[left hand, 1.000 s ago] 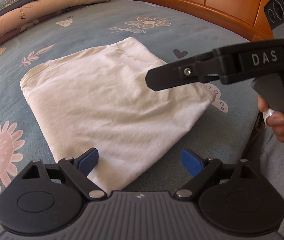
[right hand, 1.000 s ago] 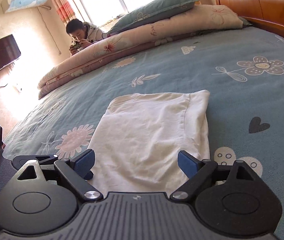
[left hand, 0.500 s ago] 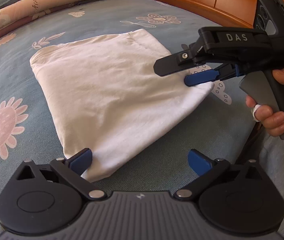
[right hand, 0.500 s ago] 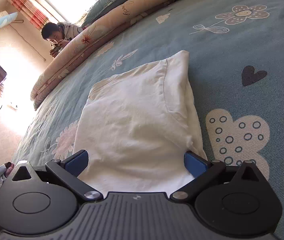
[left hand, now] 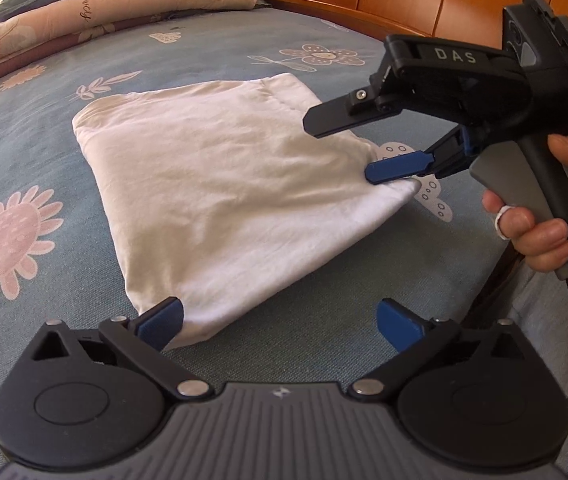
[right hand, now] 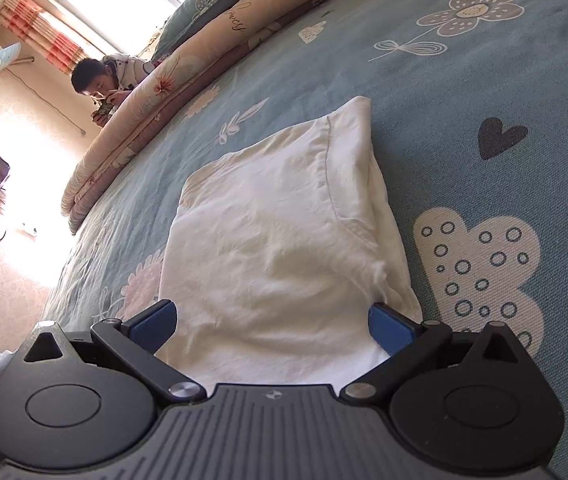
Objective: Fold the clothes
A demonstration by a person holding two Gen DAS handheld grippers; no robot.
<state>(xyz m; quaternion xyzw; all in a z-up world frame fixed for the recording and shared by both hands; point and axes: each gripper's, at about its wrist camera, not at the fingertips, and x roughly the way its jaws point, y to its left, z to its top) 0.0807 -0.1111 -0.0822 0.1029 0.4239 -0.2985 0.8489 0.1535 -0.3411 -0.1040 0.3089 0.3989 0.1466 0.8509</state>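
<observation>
The big blue bed (left hand: 64,128) filled both views. My folded white shirt (left hand: 224,192) lay flat on it, in the middle of each frame. My left hand-held gripper (left hand: 280,320) was wide open at the shirt's near corner, holding nothing. My right hand-held gripper (right hand: 272,320) was wide open too, around the shirt's near edge, not pinching it.

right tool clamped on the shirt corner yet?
No. In the left wrist view the right tool stands wide open, one finger above and one at the corner of the white shirt.
</observation>
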